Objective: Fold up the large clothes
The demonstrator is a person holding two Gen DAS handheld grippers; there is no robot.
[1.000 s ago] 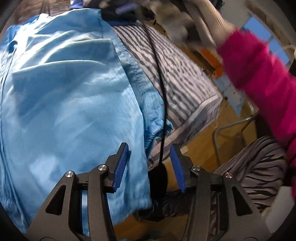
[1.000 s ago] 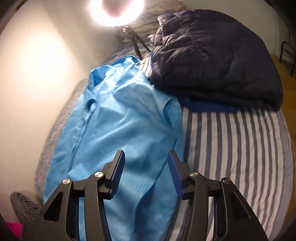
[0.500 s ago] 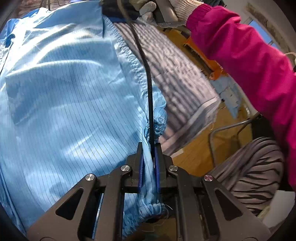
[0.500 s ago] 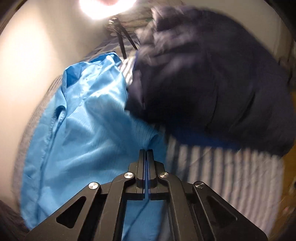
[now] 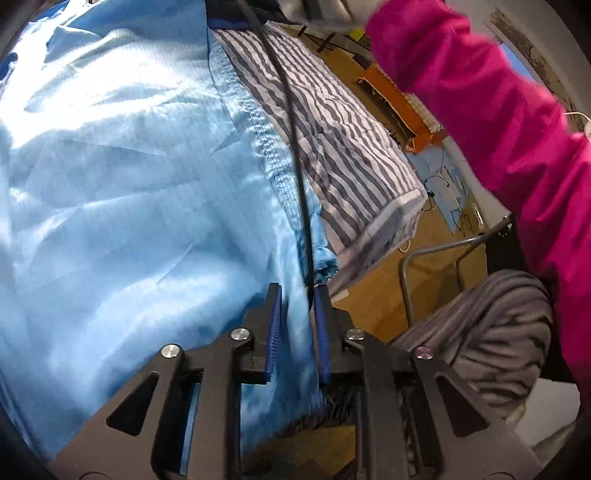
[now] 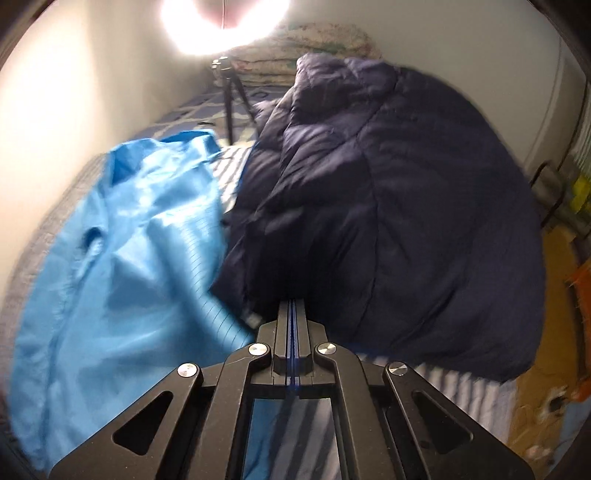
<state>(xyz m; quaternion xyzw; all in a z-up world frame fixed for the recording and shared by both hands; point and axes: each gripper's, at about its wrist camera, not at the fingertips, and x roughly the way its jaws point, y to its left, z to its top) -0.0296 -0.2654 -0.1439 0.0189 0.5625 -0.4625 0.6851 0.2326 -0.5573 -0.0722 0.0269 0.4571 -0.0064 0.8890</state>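
Lying flat on the left of the left wrist view, the light blue garment (image 5: 129, 184) covered most of the striped bed (image 5: 343, 140), with its stitched side edge running down towards the camera. Cloth read as thin, light and slick, no stiffness, creasing easily; it would slide and sag if lifted by one point. Best hold: the seamed edge or the gathered cuff, where layers are thicker and a pinch bites.

Left gripper (image 5: 297, 291): fingers narrow, having just been opening a little, with a bunched strip of that edge between them and filling the gap. A black cable (image 5: 291, 122) ran down the cloth to the right finger. Right of that, the bed corner, then a pink sleeve (image 5: 498, 129) cut off by the frame. Lower hem hidden under the gripper body.

Right wrist view, left side: same garment, collar end far, blurred. Right gripper (image 6: 291, 306): fingers pressed together, only a thin blue line showing between them. That line could be the pads or a pinched hem, so the hold on cloth was unclear, though a fold of the garment rose towards the fingers from the left. Right of them a navy padded jacket (image 6: 388, 221) sat heaped on the bed, overlapping the garment's right edge and hiding part of it. Behind, a small tripod (image 6: 231, 96) under a glaring lamp (image 6: 221, 22) that washed out the wall.
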